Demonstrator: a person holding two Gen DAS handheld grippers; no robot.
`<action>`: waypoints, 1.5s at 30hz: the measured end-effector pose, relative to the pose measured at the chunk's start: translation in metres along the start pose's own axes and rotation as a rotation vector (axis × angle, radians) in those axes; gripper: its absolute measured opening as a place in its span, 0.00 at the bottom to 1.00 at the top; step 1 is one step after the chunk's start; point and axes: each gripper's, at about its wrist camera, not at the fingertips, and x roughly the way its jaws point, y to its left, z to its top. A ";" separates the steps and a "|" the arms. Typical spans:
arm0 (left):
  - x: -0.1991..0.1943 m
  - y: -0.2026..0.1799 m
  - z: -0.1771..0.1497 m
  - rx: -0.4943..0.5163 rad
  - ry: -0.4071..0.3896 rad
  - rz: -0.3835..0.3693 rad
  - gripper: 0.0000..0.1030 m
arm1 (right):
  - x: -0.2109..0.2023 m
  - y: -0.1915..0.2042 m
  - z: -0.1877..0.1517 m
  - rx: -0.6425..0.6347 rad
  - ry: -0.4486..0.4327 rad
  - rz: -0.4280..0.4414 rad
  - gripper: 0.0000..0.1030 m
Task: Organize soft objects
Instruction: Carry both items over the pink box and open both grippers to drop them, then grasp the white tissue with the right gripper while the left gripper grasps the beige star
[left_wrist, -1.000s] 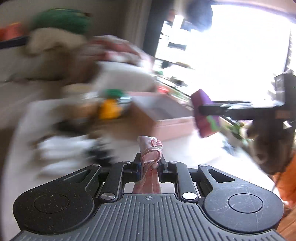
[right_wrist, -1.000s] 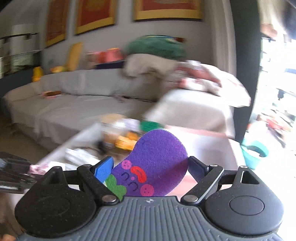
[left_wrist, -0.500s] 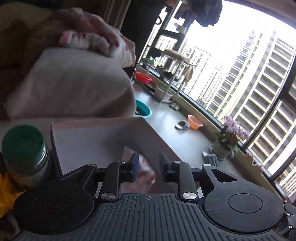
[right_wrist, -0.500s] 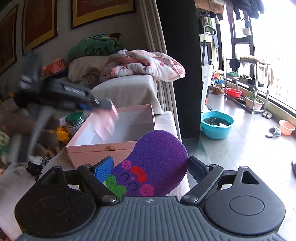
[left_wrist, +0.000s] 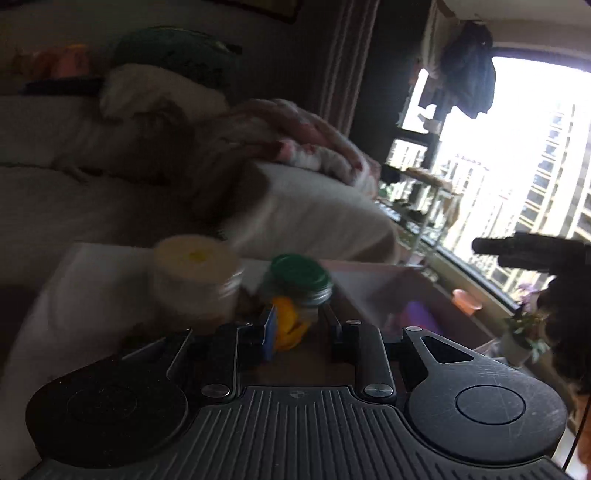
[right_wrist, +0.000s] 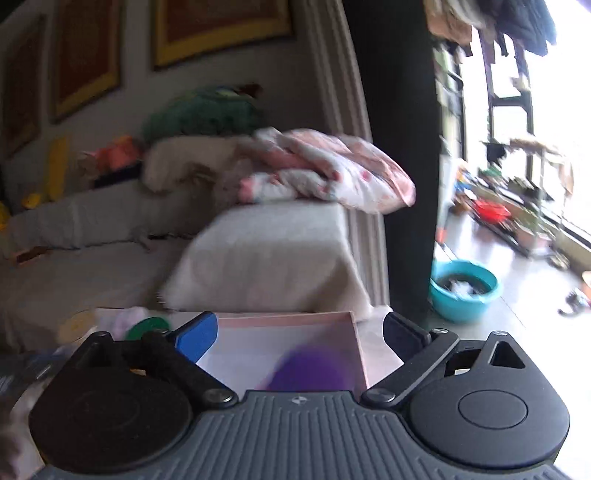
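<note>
A pink box (right_wrist: 354, 343) stands open on the white table, right below my right gripper (right_wrist: 295, 332). That gripper is open and empty. A purple felt eggplant (right_wrist: 310, 373), blurred, lies inside the box; it also shows in the left wrist view (left_wrist: 419, 319). My left gripper (left_wrist: 299, 325) is open and empty, and points at a green-lidded jar (left_wrist: 301, 280) with yellow contents. The right gripper shows as a dark shape at the right of the left wrist view (left_wrist: 532, 251). The pink cloth is not visible.
A cream-lidded jar (left_wrist: 195, 273) stands left of the green-lidded jar. A grey sofa (right_wrist: 273, 254) with a pink blanket (right_wrist: 325, 170) and green cushion is behind the table. A teal basin (right_wrist: 463, 290) sits on the floor by the window.
My right gripper opened and let the purple eggplant drop into the pink box. My left gripper, which let go of the pink cloth earlier, swung left toward the jars.
</note>
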 end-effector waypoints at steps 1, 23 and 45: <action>-0.009 0.014 -0.007 -0.011 0.010 0.031 0.26 | 0.003 0.000 0.000 0.021 0.007 0.013 0.94; -0.064 0.105 -0.043 -0.251 -0.010 0.163 0.26 | -0.016 0.165 -0.156 -0.417 0.226 0.397 0.94; -0.062 0.069 -0.070 0.027 0.314 0.018 0.26 | -0.002 0.139 -0.167 -0.271 0.292 0.375 0.94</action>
